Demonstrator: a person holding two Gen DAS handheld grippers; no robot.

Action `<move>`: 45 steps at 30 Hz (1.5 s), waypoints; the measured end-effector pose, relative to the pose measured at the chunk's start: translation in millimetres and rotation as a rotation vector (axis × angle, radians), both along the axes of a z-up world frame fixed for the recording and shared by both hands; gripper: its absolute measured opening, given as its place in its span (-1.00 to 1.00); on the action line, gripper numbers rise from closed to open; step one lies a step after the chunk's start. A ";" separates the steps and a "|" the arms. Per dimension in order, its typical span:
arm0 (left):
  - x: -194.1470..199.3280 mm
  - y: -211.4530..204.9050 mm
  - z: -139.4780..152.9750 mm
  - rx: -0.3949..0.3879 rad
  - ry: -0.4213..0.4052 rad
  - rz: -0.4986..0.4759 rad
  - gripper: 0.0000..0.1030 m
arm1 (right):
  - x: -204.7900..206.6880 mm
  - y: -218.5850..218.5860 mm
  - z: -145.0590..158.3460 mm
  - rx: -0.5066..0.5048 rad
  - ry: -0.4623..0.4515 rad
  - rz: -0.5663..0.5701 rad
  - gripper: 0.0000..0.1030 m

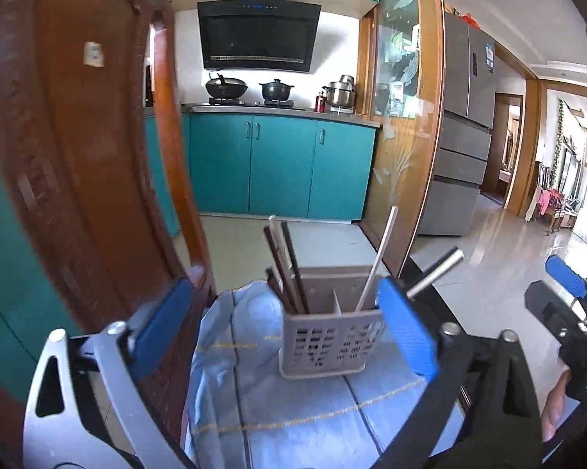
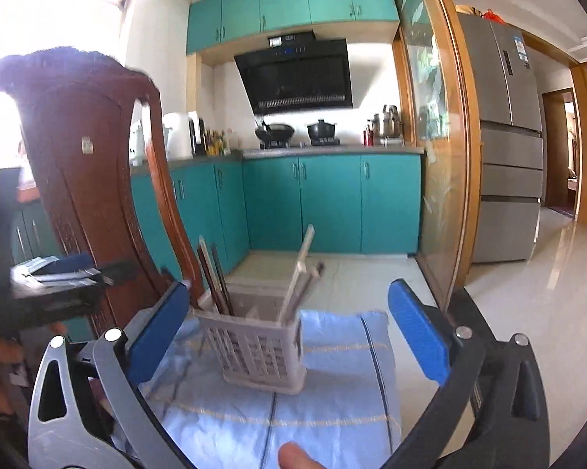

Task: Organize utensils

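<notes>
- Your left gripper point(image 1: 289, 322) stands spread wide, nothing between its blue pads; the grey utensil basket point(image 1: 330, 342) sits framed in the gap without touching either pad.
- Your right gripper point(image 2: 289, 336) is spread just as wide and holds nothing; the same basket point(image 2: 256, 346) lies ahead of it, nearer its left pad.
- The basket stands upright on a pale blue cloth point(image 1: 293, 410) with dark and yellow stripes, close to the cloth's far edge.
- Dark chopsticks point(image 1: 283, 269) lean in the basket's left compartment; a pale, thin handle point(image 1: 377, 260) leans out of the right one.
- A short metal rod point(image 1: 436, 273) shows just beyond your left gripper's right pad; what it rests on you cannot tell.
- The cloth covers the table; a dark table edge point(image 2: 475, 324) shows past the cloth's right side.
- A carved wooden chair back point(image 1: 82, 148) rises at the table's far-left corner.
- Beyond it the kitchen: teal cabinets point(image 2: 332, 203), a black range hood point(image 2: 297, 78), a wok and pot point(image 1: 275, 90) on the stove.
- A wood-framed glass door point(image 2: 434, 148) and a grey refrigerator point(image 2: 504, 148) stand to the right, over glossy floor tiles.
</notes>
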State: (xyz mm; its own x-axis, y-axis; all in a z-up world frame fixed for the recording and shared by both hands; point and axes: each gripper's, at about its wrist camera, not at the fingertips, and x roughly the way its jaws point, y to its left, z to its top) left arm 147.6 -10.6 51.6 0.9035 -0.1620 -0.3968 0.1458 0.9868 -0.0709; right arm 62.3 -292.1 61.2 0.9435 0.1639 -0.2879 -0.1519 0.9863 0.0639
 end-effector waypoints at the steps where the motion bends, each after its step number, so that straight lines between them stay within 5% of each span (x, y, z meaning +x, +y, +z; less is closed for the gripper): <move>1: -6.4 2.0 -2.6 0.006 0.002 0.001 0.92 | -2.4 0.2 -5.3 -0.016 0.012 0.003 0.94; 9: -53.7 3.5 -38.2 0.107 0.054 0.003 0.92 | -30.0 18.4 -46.4 -0.077 0.005 0.048 0.94; 19: -109.8 16.3 -72.6 0.139 0.060 -0.004 0.93 | -50.1 21.6 -45.3 -0.082 -0.034 0.131 0.94; 24: -111.7 26.4 -67.0 0.089 0.058 0.018 0.93 | -58.0 37.7 -43.4 -0.180 -0.058 0.148 0.94; 45: -114.0 17.2 -52.5 0.121 -0.007 -0.021 0.93 | -66.3 33.2 -41.4 -0.156 -0.072 0.143 0.94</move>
